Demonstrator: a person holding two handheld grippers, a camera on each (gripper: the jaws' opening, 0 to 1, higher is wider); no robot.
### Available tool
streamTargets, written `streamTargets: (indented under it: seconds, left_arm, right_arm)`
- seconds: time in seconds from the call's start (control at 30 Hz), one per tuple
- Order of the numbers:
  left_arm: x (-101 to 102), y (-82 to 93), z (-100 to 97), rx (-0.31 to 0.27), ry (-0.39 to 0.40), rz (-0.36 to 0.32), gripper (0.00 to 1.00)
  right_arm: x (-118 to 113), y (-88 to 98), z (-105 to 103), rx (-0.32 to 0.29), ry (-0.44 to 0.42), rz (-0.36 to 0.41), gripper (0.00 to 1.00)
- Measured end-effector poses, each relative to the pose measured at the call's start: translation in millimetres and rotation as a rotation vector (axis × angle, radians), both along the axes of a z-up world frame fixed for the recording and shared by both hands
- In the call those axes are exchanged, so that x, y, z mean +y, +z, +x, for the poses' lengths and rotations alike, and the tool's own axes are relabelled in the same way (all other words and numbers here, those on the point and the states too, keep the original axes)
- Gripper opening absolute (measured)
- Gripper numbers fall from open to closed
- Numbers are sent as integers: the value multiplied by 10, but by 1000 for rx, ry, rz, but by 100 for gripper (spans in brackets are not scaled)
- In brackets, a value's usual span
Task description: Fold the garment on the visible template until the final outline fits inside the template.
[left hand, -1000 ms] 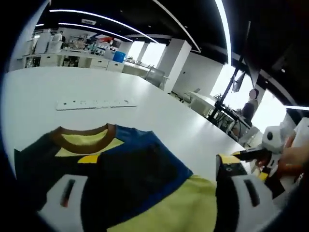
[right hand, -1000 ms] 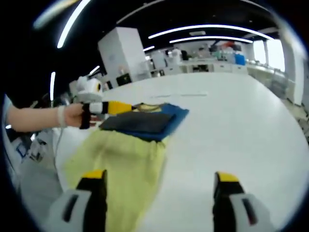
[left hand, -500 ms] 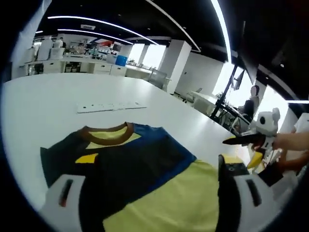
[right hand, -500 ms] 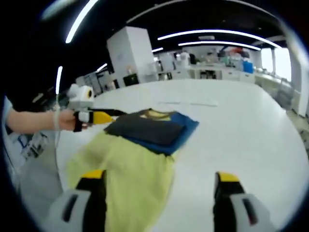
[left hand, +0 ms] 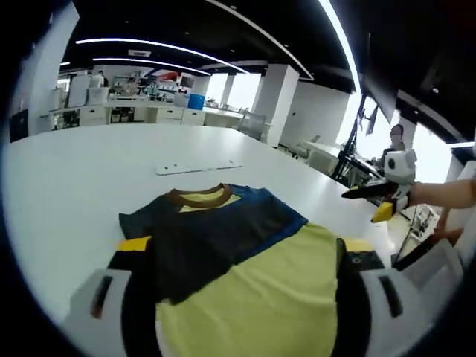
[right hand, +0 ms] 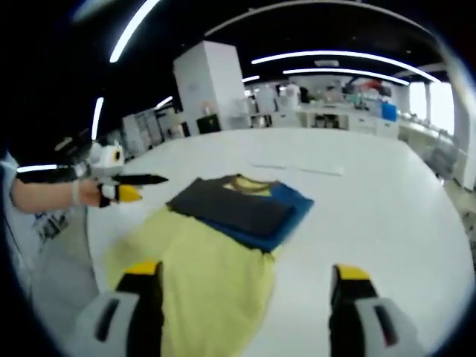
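A T-shirt (left hand: 245, 282) lies flat on the white table (left hand: 67, 171). Its body is yellow, and a dark and blue upper part with a brown collar (left hand: 197, 195) is folded over it. My left gripper (left hand: 234, 297) hovers open above the yellow hem end, with nothing between the jaws. The right gripper (left hand: 357, 194) is held in a hand off the shirt's right side, in the air. In the right gripper view the shirt (right hand: 216, 260) lies ahead of my open right gripper (right hand: 245, 305), and the left gripper (right hand: 149, 179) floats clear of the shirt's left edge.
A thin white strip (left hand: 197, 167) lies on the table beyond the collar, and it is also in the right gripper view as a strip (right hand: 297, 168). Bare white table (right hand: 387, 223) surrounds the shirt. Desks, shelves and a seated person (left hand: 396, 141) are far behind.
Both grippers have drawn back from the shirt; the left one no longer rests against the dark folded part. The shirt lies still, and both views have pulled away from it.
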State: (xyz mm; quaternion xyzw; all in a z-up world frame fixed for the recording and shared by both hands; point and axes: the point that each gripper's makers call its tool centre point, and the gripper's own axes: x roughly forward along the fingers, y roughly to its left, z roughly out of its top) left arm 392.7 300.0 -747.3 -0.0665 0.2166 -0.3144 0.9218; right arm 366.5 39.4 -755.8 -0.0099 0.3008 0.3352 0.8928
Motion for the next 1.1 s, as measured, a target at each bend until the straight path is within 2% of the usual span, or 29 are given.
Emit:
streamTargets:
  seconds: [0.07, 0.13, 0.27, 0.3, 0.33, 0.5, 0.7, 0.8, 0.9, 1.1]
  left_arm:
    - [155, -3, -34, -3, 1, 13, 98]
    - [198, 1, -157, -1, 1, 25, 98]
    - [361, 46, -279, -2, 25, 20, 98]
    - [474, 27, -276, -5, 32, 24, 98]
    - [505, 37, -297, -7, 34, 25, 98]
    - [577, 83, -470, -2, 41, 29, 97]
    - [634, 13, -623, 25, 36, 51, 95]
    - [679, -14, -690, 39, 45, 49, 94]
    - [730, -93, -781, 65, 33, 76, 94]
    - [743, -164, -1002, 95, 13, 95, 91]
  right_arm:
    - [6, 15, -1, -1, 5, -4, 93]
    - [14, 35, -5, -3, 10, -4, 93]
    - [7, 60, -9, -10, 20, -16, 94]
    - [2, 67, -10, -11, 21, -19, 94]
    - [3, 80, -15, -12, 21, -19, 94]
    - [6, 65, -70, -11, 25, -24, 94]
    - [2, 46, -134, -11, 19, -20, 94]
    - [-4, -6, -179, -3, 16, -21, 94]
    - [-12, -56, -251, 8, 17, -20, 93]
    - [-82, -152, -379, 31, 22, -40, 93]
